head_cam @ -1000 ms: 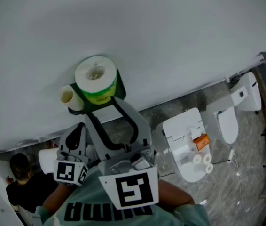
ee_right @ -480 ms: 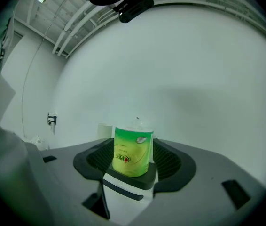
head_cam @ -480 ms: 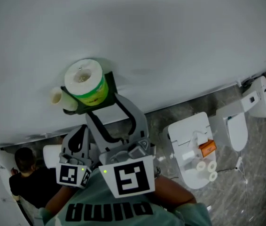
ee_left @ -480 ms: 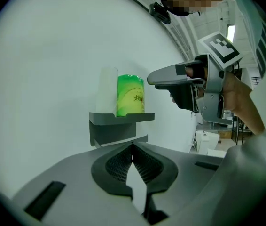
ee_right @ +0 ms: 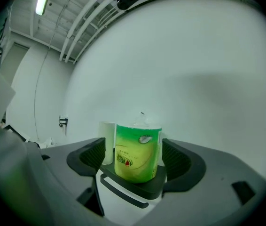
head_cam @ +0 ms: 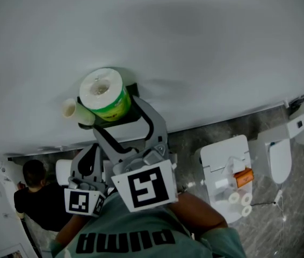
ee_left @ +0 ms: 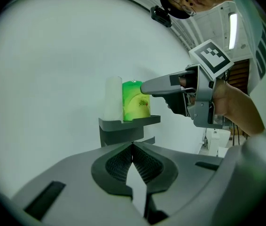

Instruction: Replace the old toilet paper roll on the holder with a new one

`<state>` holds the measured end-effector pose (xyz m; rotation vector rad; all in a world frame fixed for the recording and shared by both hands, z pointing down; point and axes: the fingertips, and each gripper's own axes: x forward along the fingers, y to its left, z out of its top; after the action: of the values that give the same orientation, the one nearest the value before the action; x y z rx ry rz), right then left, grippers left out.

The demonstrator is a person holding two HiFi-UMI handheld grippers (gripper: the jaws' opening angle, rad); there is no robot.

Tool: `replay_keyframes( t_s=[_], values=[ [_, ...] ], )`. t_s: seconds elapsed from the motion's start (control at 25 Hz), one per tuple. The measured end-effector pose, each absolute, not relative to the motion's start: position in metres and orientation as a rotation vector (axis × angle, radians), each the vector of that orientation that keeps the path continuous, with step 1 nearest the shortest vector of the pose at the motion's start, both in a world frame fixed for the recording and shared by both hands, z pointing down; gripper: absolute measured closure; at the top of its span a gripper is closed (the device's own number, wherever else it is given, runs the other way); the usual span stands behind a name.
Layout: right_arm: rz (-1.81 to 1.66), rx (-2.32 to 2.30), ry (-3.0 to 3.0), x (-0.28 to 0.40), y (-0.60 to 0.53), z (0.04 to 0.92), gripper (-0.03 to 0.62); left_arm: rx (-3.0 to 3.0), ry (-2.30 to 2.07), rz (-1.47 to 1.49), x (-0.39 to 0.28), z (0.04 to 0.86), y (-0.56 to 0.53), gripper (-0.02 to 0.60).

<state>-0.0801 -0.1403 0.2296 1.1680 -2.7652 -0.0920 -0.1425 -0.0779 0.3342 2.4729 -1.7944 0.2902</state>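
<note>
The right gripper (ee_right: pixel 135 158) points nearly level at the wall (head_cam: pixel 195 47). Its two fingers reach along either side of the new roll (ee_right: pixel 137 152). The jaws have just been opening. They now stand wide and released, and the green-wrapped roll is between the pads with a gap showing on both sides.

The new roll stands upright on the dark holder (ee_right: pixel 133 186), a small shelf fixed to the wall. The old roll (ee_right: pixel 107 142), a thin pale tube, stands upright on the same shelf. It is just beside the new roll, at its 9 o'clock in the head view and in both gripper views.

The left gripper view shows the right hand (ee_left: pixel 231 109) wrapped round that gripper's handle, with the marker cube on top. One grey finger comes in from 3 o'clock to the side of the green wrapper.

The left gripper (ee_left: pixel 133 147) is clenched, its ribbed pads pressed together with nothing between them. It is aimed roughly level at the front edge of the holder from a little way back and is not touching it. In the head view it sits at about 8 o'clock of the right gripper, lower and farther from the shelf.

A forearm (head_cam: pixel 195 219) in a green sleeve runs out of the frame at 5 o'clock. On the floor far below are white toilets (head_cam: pixel 224 165) at 4 o'clock and a crouched person (head_cam: pixel 34 200) in black at 8 o'clock.
</note>
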Motion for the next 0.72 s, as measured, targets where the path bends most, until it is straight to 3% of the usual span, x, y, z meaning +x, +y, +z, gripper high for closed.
replay_keyframes(
  t_s=[0.72],
  values=[
    [-0.08,1.081,-2.789,-0.098,-0.174,0.235,0.181,2.379,-1.888,0.252,-0.164,0.335,-0.09,0.577]
  ],
)
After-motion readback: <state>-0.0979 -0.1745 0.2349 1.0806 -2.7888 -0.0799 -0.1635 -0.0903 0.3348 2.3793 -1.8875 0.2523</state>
